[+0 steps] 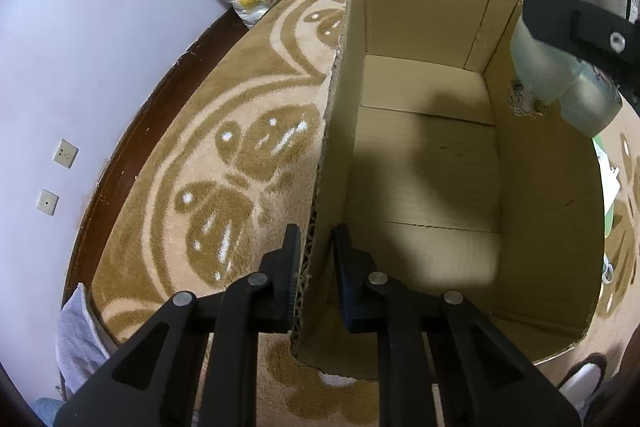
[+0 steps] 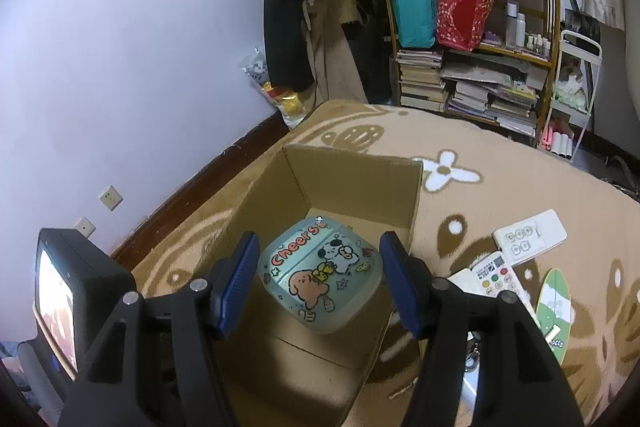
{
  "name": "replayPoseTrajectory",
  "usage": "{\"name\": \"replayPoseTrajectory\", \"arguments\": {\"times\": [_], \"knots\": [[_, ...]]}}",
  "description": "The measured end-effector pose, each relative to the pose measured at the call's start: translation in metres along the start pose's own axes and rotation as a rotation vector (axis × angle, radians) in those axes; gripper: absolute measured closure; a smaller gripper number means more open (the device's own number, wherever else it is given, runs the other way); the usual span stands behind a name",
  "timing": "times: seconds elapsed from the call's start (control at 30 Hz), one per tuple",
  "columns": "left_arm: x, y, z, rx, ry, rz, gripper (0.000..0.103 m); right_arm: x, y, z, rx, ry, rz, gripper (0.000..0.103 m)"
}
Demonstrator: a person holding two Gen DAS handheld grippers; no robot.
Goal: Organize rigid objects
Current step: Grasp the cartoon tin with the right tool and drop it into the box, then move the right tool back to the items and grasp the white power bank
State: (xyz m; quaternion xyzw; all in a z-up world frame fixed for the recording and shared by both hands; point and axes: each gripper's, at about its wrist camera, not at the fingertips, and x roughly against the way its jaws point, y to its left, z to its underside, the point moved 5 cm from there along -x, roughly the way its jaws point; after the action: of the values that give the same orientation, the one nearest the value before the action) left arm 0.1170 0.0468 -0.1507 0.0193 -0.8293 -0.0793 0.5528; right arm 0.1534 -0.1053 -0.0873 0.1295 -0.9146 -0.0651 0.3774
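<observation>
An open cardboard box stands on the patterned carpet, with nothing on the part of its floor that shows. My left gripper is shut on the box's left wall, one finger outside and one inside. My right gripper is shut on a translucent blue-green container printed with cartoon dogs and "Cheers". It hangs in the air over the box. In the left wrist view the container shows at the upper right, above the box's right wall, under one black finger.
Right of the box lie a white power strip, a remote control and a green-and-white board-shaped thing. A crowded bookshelf and hanging clothes stand behind. The wall runs close on the left.
</observation>
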Motion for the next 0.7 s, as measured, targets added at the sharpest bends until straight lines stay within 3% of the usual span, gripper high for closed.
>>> {"name": "replayPoseTrajectory", "arguments": {"times": [0.17,0.3,0.43,0.7], "knots": [[-0.002,0.001,0.0,0.014,0.004,0.009,0.087,0.016,-0.001,-0.008,-0.002,-0.058,0.016,0.034],[-0.002,0.001,0.0,0.002,0.009,-0.008,0.087,0.03,-0.01,-0.018,0.024,-0.093,0.066,0.012],[-0.001,0.001,-0.001,0.014,0.008,-0.003,0.087,0.038,-0.027,-0.022,0.043,-0.097,0.121,0.002],[0.0,0.002,0.0,0.014,0.009,-0.004,0.087,0.043,-0.08,-0.004,0.015,-0.067,0.229,0.0]]}}
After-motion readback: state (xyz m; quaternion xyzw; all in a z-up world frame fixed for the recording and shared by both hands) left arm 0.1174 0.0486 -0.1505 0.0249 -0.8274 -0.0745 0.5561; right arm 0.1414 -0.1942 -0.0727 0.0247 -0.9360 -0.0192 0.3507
